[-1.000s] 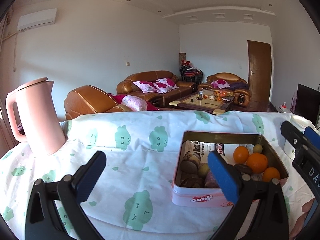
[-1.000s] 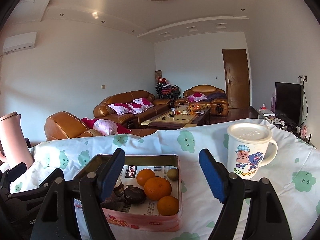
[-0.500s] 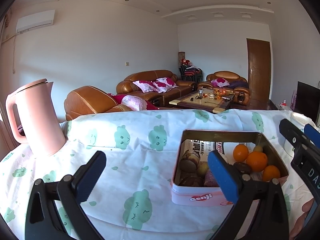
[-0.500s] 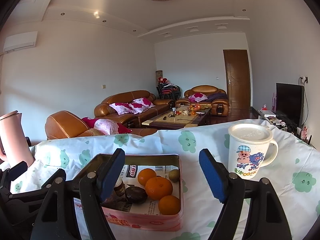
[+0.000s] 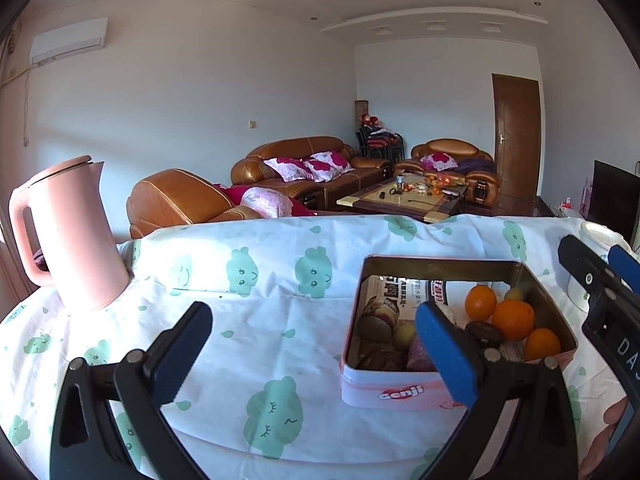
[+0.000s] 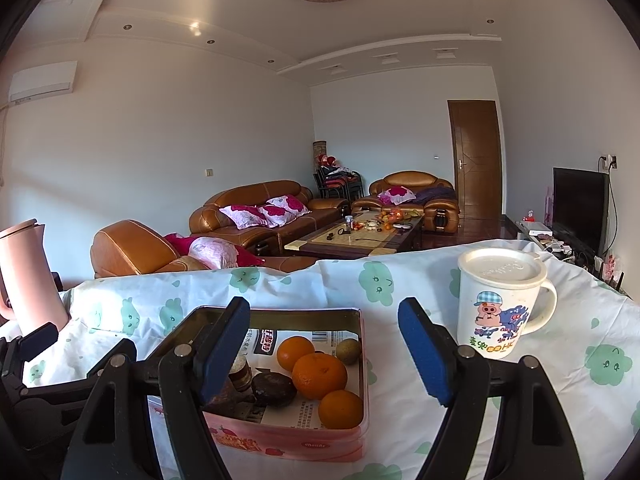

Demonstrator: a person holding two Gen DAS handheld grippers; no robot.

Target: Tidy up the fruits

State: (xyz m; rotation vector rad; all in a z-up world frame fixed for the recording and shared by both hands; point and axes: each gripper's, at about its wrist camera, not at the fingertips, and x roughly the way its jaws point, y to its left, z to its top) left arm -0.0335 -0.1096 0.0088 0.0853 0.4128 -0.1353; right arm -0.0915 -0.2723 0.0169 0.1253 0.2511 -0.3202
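A pink tin (image 5: 400, 390) lined with printed paper stands on the cloud-print tablecloth. Three oranges (image 5: 513, 319) lie at its right side, with dark brown and purplish fruits (image 5: 484, 334) to their left. From the right wrist view the oranges (image 6: 320, 376), a small greenish fruit (image 6: 348, 351) and a dark round fruit (image 6: 274, 389) show in the tin (image 6: 280, 440). My left gripper (image 5: 312, 316) is open and empty, short of the tin's near left corner. My right gripper (image 6: 324, 312) is open and empty, hovering before the tin's right half.
A pink kettle (image 5: 68, 236) stands at the table's far left. A lidded white cartoon mug (image 6: 496, 312) stands right of the tin. The tablecloth (image 5: 260, 280) is bare between kettle and tin. Sofas and a coffee table lie beyond the table's far edge.
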